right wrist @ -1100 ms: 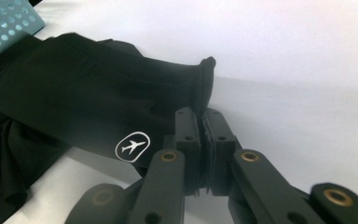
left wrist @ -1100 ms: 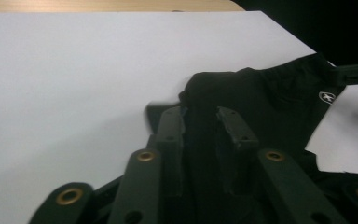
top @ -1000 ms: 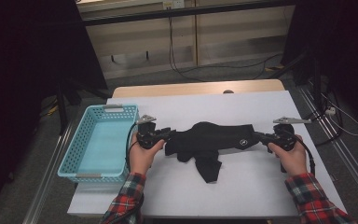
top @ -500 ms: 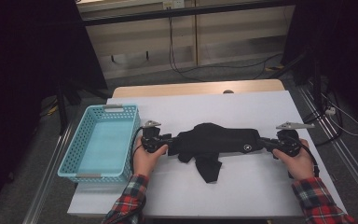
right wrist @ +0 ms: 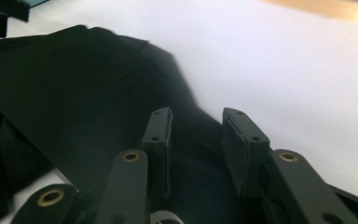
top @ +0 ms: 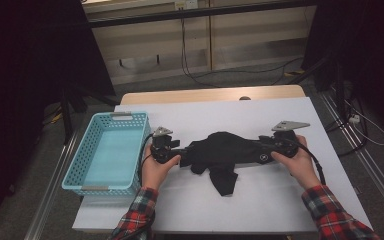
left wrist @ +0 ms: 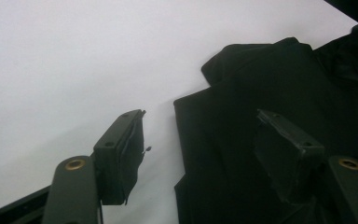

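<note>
Black garment (top: 225,152); light blue perforated basket (top: 82,165); white table (top: 260,200); red plaid sleeves (top: 332,215)

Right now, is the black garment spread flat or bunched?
Bunched. The black garment lies crumpled in folds on the white table, one flap trailing toward the person, outside the blue basket.

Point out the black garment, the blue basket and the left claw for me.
black garment (top: 230,150), high view, on its bunched middle.
blue basket (top: 75,166), high view, on its left wall.
left claw (left wrist: 200,154), left gripper view, midway between its fingertips, jaws apart over the cloth's edge.
</note>
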Tool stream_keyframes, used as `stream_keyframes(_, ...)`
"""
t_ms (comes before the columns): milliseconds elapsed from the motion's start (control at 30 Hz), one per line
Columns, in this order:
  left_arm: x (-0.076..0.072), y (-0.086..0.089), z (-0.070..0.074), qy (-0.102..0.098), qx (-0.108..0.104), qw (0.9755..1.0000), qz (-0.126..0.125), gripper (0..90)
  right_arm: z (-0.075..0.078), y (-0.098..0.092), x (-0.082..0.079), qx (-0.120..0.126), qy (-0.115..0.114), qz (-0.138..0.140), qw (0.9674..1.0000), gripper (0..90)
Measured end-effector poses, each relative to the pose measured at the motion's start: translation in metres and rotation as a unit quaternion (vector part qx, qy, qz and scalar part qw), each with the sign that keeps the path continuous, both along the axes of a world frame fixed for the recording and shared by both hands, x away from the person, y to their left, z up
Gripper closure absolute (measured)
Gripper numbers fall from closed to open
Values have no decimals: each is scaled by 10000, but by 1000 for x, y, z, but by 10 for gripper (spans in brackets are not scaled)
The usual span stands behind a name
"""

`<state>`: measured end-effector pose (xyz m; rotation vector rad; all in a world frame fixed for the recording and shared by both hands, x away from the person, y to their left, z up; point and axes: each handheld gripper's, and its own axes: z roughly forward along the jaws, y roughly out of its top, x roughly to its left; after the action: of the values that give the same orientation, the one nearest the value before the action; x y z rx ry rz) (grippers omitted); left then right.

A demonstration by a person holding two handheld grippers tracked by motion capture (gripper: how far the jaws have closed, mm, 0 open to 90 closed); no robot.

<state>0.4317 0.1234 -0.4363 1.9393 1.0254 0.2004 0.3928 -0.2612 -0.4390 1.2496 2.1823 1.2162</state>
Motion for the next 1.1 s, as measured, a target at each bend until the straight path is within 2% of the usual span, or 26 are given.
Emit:
stream_keyframes(67,0,1,0,-14,-11,10000,14,332,-5,10,6,-159,73,116,9998,637)
stream_keyframes(167,0,3,0,7,-2,10000,47,327,-11,18,12,-213,211,258,9992,653)
stream_keyframes(200,0,4,0,-4,-3,10000,49,327,-13,20,14,-266,245,292,9989,686)
stream_keyframes(267,0,4,-1,-5,-8,10000,64,326,-15,22,15,-293,302,424,9982,829)
stream_keyframes(333,1,5,0,-18,-12,10000,62,325,-15,24,15,-264,406,603,9970,900)
stream_keyframes(433,1,4,0,-6,-32,10000,71,323,-11,25,15,-287,433,718,9961,900)
stream_keyframes(500,2,4,1,-17,-10,10000,60,323,-7,23,15,-261,297,605,9974,900)
stream_keyframes(567,2,4,1,-19,-14,10000,60,322,0,19,15,-60,231,493,9985,900)
stream_keyframes(667,3,5,0,-24,-15,10000,76,321,10,12,14,86,25,344,9994,900)
stream_keyframes(767,4,4,-1,-21,-28,10000,92,321,16,10,17,68,-104,250,9996,900)
stream_keyframes(867,4,3,-1,-2,-30,10000,86,320,15,12,24,-4,-55,136,9999,900)
stream_keyframes(967,5,3,-2,1,-32,9999,98,318,8,15,34,-203,62,19,9998,900)
stream_keyframes(1100,7,4,-2,-6,-46,9999,111,316,-3,18,46,-323,210,-132,9992,900)
